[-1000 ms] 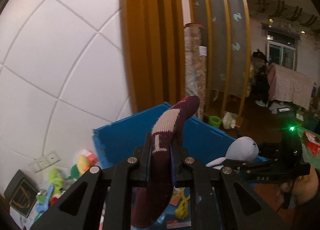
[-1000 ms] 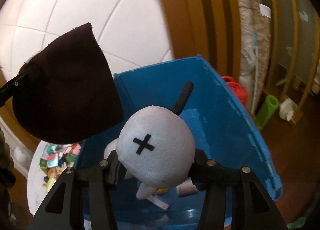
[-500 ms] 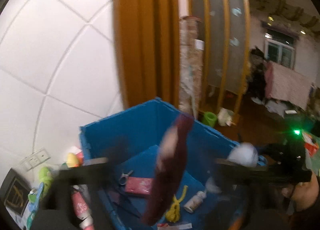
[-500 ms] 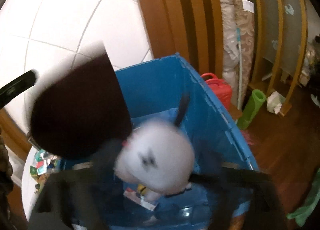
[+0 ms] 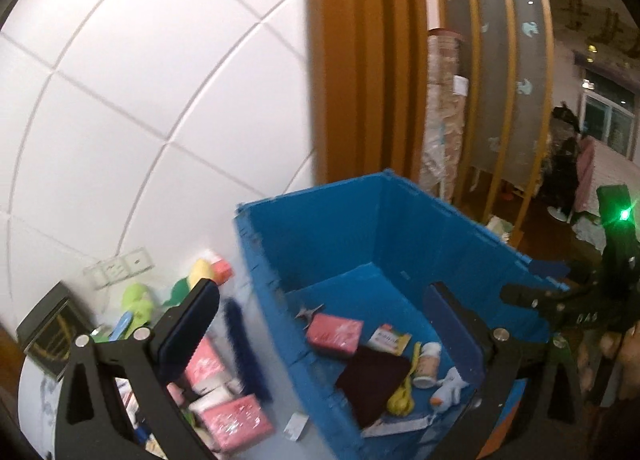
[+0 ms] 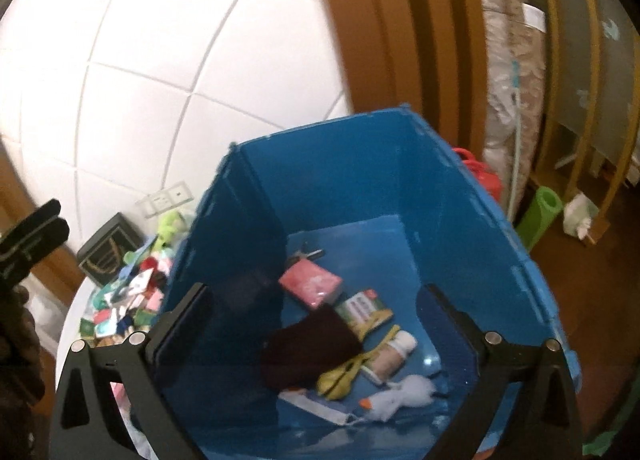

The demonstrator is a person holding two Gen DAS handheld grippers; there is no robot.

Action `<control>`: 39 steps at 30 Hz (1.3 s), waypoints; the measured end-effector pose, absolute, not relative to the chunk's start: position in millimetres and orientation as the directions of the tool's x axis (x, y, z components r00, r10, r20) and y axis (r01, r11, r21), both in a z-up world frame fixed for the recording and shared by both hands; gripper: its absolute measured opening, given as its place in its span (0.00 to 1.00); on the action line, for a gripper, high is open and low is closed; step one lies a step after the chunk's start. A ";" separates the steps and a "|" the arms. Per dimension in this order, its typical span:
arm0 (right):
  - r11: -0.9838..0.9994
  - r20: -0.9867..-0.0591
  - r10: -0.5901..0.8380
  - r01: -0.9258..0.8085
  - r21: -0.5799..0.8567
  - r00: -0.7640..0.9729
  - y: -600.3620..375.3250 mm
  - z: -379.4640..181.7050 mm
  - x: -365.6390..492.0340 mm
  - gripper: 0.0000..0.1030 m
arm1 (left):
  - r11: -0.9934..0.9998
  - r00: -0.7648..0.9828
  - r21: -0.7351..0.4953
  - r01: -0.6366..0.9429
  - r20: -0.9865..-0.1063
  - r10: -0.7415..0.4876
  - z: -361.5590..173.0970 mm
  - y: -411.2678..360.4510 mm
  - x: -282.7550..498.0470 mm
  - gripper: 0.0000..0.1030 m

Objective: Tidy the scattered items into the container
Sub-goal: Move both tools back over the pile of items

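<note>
A blue crate stands below both grippers. On its floor lie a dark maroon sock, a white plush toy, a pink packet, a small bottle, a yellow item and a green-and-yellow box. My left gripper is open and empty above the crate's left wall. My right gripper is open and empty over the crate. The right gripper also shows in the left wrist view.
Scattered items lie on the white round table left of the crate: pink packets, green and yellow plush toys, small colourful packets and a dark box. A tiled wall and wooden slats stand behind.
Both grippers opened. The sock dropped from the left gripper and the plush toy from the right; both now lie on the crate floor.
</note>
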State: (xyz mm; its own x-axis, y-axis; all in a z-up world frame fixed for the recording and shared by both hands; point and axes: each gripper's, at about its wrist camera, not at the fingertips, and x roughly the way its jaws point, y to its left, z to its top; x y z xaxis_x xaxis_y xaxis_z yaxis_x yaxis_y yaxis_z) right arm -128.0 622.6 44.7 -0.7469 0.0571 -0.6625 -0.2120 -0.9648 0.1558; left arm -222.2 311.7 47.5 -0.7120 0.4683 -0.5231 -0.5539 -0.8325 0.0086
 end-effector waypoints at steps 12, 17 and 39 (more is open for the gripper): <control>-0.991 -0.650 -0.045 -0.049 0.125 -0.759 518.7 48.5 -152.0 0.99 | -0.927 -0.775 0.006 -0.376 -0.551 0.311 16.3 172.5 -189.5 1.00; -0.994 -0.662 -0.089 0.028 0.103 -0.744 458.0 42.7 -161.3 0.99 | -0.956 -0.775 0.000 -0.294 -0.585 0.238 -4.9 104.6 -175.8 1.00; -0.989 -0.805 -0.136 0.126 0.077 -0.577 301.7 -57.0 -188.1 0.99 | -0.930 -0.675 0.151 -0.336 -0.727 0.126 -141.7 -16.7 -150.5 1.00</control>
State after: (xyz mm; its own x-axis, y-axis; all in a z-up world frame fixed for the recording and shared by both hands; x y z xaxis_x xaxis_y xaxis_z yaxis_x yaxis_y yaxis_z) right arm -188.1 301.7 -57.0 -0.5772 -0.1364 -0.8051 0.1258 -0.9890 0.0774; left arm -150.5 -16.7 -141.7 -0.6751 0.1258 -0.7269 -0.3359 -0.9297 0.1510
